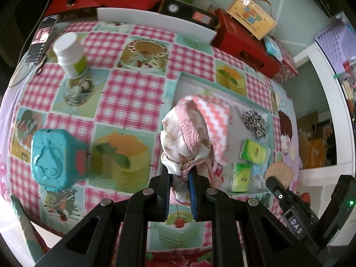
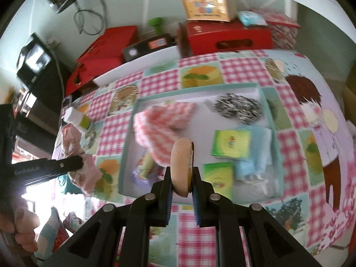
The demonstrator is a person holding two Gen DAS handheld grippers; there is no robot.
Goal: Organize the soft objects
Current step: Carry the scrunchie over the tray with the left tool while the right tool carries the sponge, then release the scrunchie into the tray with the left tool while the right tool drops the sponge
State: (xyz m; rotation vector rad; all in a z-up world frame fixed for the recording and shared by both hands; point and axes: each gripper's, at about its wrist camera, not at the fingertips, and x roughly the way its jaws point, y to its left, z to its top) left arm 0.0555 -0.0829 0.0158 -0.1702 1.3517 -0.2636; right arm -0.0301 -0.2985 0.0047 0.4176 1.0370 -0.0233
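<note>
— Two soft things were held at once: a pink-trimmed cloth (image 1: pixel 187 146) was pinched in the nearly closed left gripper (image 1: pixel 179 192) above the tablecloth (image 1: pixel 133 93), beside the tray (image 2: pixel 129 155).
— And the right gripper (image 2: pixel 182 192)?
— It was clamped on a round beige puff (image 2: pixel 181 166), held on edge over the tray's near side.
— How was the drop best made?
— Probably, each piece was to be carried over bare tray floor, clear of the zigzag towel (image 2: pixel 160 122) and tissue packs (image 2: pixel 231 143), lowered, then released.

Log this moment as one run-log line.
left gripper: shut on pink cloth | right gripper: shut on round pad | tray: holds zigzag cloth, tissue packs, scrunchie
</note>
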